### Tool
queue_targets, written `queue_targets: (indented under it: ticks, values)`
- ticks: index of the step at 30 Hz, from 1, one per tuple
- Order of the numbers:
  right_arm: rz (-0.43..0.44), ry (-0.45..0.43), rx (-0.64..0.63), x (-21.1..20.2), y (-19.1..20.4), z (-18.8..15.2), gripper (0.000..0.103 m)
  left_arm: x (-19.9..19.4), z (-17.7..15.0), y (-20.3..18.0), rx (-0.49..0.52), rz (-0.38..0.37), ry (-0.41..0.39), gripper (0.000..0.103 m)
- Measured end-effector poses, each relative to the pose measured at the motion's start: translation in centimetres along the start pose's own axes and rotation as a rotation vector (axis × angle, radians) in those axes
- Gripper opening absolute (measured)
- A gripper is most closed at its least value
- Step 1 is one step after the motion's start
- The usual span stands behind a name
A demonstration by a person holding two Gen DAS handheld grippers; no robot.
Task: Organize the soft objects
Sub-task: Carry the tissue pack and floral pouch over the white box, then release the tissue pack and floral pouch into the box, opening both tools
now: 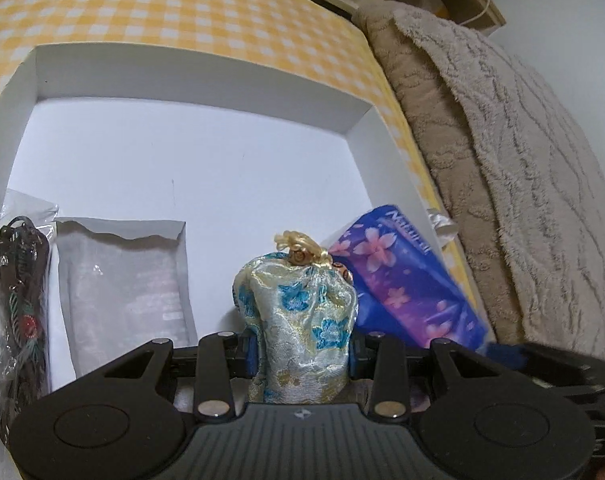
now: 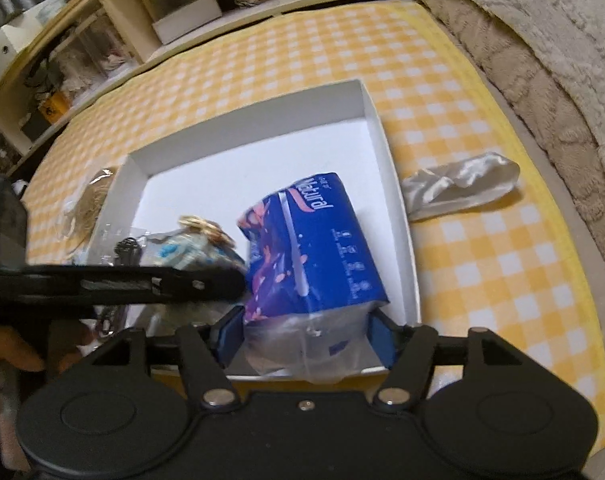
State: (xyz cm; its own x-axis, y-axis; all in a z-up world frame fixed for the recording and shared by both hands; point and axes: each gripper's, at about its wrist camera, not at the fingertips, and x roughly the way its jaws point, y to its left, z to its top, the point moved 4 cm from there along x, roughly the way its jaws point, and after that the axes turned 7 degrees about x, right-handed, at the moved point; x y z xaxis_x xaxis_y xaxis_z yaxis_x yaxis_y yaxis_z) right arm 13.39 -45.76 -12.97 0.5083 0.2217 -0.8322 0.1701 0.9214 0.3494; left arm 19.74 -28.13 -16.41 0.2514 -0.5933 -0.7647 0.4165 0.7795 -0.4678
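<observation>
Pinching a brocade pouch (image 1: 298,320), left fingers (image 1: 258,350); right fingers (image 2: 228,334) seemingly loose around glossy tissue pack (image 2: 318,248).

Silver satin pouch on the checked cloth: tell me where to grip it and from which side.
Probably grip the silver satin pouch at its crumpled narrow end nearest the white box, coming from above. It lies flat and limp on the cloth, so only the bunched folds give the fingers something raised to pinch.

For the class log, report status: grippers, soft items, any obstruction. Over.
Left gripper shut on brocade pouch over white box. Right gripper open around blue tissue pack, pads loose. Nothing blocking. Over.
</observation>
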Motion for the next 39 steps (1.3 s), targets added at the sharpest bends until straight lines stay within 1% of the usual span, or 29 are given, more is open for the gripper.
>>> queue_targets:
  ticks: [4, 7, 8, 9, 10, 14, 16, 17, 18, 19, 23, 25, 26, 27, 28, 30, 32, 34, 36, 38, 39]
  values:
    - [-0.025, 0.003, -0.071, -0.9, 0.6, 0.5, 0.065, 0.8, -0.1, 0.4, 0.01, 0.014, 0.01, 0.039]
    - [-0.034, 0.045, -0.109, -0.9, 0.7, 0.5, 0.066, 1.1, 0.0, 0.6, 0.014, 0.01, 0.006, 0.039]
    - [-0.029, 0.063, -0.119, -0.8, 0.8, 0.4, 0.07, 1.2, 0.1, 0.7, 0.015, 0.011, 0.004, 0.039]
    - [-0.018, 0.072, -0.124, -0.6, 0.8, 0.3, 0.077, 1.4, 0.2, 0.6, 0.016, 0.012, 0.0, 0.039]
    - [-0.006, 0.058, -0.113, -0.6, 0.8, 0.3, 0.081, 1.4, 0.4, 0.6, 0.018, 0.011, -0.003, 0.039]
    - [0.008, 0.022, -0.03, 0.3, 0.3, 0.9, 0.082, 1.8, 0.8, 0.3, 0.021, 0.007, -0.012, 0.039]
    - [0.011, 0.042, -0.007, 1.0, 0.3, 1.1, 0.083, 1.9, 1.0, 0.2, 0.023, 0.009, -0.012, 0.039]
    - [0.011, 0.055, -0.008, 1.1, 0.4, 1.0, 0.087, 1.9, 1.1, 0.1, 0.026, 0.012, -0.013, 0.039]
    - [0.005, 0.071, -0.019, 1.1, 0.6, 1.0, 0.094, 1.9, 1.3, 0.1, 0.031, 0.015, -0.014, 0.039]
    - [-0.012, 0.08, -0.038, 1.0, 0.7, 0.8, 0.097, 1.9, 1.3, 0.2, 0.034, 0.016, -0.016, 0.04]
    - [-0.076, 0.074, -0.109, -0.5, 1.0, 0.8, 0.098, 1.9, 1.5, 0.3, 0.034, 0.011, -0.012, 0.04]
    - [-0.084, 0.036, -0.136, -1.7, 1.2, 1.1, 0.098, 1.9, 1.5, 0.3, 0.041, 0.0, -0.008, 0.04]
    - [-0.081, 0.006, -0.139, -2.2, 1.2, 1.4, 0.097, 1.9, 1.4, 0.3, 0.04, -0.005, -0.006, 0.04]
    - [-0.072, -0.024, -0.137, -2.5, 1.3, 1.7, 0.091, 1.8, 1.3, 0.4, 0.04, -0.007, -0.003, 0.04]
    - [-0.059, -0.045, -0.129, -2.6, 1.3, 2.0, 0.087, 1.7, 1.2, 0.3, 0.044, -0.006, 0.0, 0.04]
    - [-0.044, -0.045, -0.109, -1.8, 1.4, 2.5, 0.068, 1.5, 1.0, 0.2, 0.053, 0.008, 0.01, 0.04]
    - [-0.036, -0.038, -0.099, -0.5, 1.5, 2.8, 0.059, 1.3, 0.6, 0.2, 0.058, 0.017, 0.019, 0.04]
    - [-0.064, -0.014, -0.093, 1.1, 1.4, 2.6, 0.058, 1.0, 0.2, 0.4, 0.048, 0.008, 0.023, 0.041]
    - [-0.093, 0.024, -0.092, 2.3, 1.3, 2.0, 0.057, 0.8, 0.0, 0.5, 0.035, 0.003, 0.019, 0.051]
    - [-0.109, 0.043, -0.091, 2.7, 1.2, 1.4, 0.057, 0.5, 0.0, 0.5, 0.042, 0.013, 0.011, 0.068]
    - [-0.11, 0.049, -0.087, 2.6, 1.2, 1.1, 0.057, 0.4, -0.1, 0.4, 0.052, 0.018, 0.011, 0.07]
